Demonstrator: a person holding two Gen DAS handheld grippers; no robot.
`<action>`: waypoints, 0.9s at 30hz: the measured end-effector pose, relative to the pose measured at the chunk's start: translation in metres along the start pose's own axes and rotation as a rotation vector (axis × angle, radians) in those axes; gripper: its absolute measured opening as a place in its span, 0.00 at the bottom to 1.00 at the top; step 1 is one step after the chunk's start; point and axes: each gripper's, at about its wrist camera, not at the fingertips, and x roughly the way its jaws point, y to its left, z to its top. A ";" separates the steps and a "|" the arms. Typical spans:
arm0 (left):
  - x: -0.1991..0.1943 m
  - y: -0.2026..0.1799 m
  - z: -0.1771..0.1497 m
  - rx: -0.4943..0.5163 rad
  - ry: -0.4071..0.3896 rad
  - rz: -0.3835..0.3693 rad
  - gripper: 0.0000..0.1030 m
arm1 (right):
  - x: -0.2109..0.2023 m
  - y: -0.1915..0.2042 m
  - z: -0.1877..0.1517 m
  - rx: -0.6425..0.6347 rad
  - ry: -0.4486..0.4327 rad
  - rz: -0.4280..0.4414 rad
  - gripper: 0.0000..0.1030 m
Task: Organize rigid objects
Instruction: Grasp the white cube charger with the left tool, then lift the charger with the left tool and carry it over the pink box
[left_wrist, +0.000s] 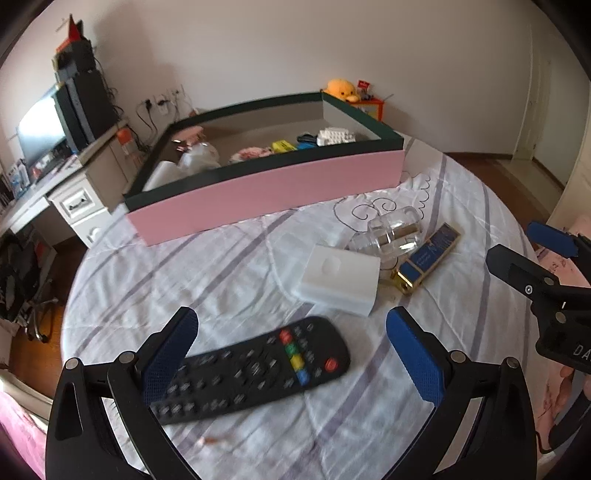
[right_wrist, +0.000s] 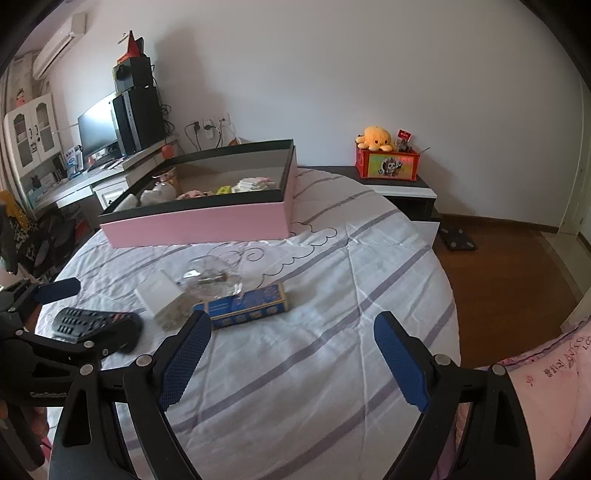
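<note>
1. While both tools hang over the striped bedspread (right_wrist: 314, 332), the left gripper (left_wrist: 291, 354) stands spread wide, its blue pads (left_wrist: 170, 354) on either side of the black remote control (left_wrist: 255, 365) without pressing on it; whether the near pad brushes the remote's edge I cannot tell.
2. Likewise the right gripper (right_wrist: 291, 354) is spread wide and holds nothing, with only bedspread between its pads (right_wrist: 186, 363); the blue box (right_wrist: 245, 306) lies just beyond its left pad.
3. The remote lies flat, dark, with rows of grey buttons, a strip of coloured keys and a red key at its far end; its near end is cut off behind the left gripper's finger, and motion blur smears the buttons.
4. Just past it lies a white block (left_wrist: 340, 280) with a round dimple on top, touching the blue box (left_wrist: 430, 258), which is gold-edged and lies on its side.
5. A clear glass bottle (left_wrist: 391, 232) lies behind those two; its outline is hard to make out against the cloth.
6. Farther back on the bed sits a pink-sided tray (left_wrist: 266, 195) with a dark rim, holding small things mostly hidden by its wall.
</note>
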 end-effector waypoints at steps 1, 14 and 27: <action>0.004 -0.002 0.002 0.004 0.005 -0.002 1.00 | 0.003 -0.002 0.001 0.002 0.002 0.001 0.89; 0.044 -0.013 0.014 0.023 0.071 -0.106 0.72 | 0.024 -0.007 0.012 0.003 0.025 0.039 0.89; 0.023 0.034 0.004 -0.058 0.050 -0.009 0.65 | 0.038 0.032 0.020 -0.092 0.064 0.058 0.89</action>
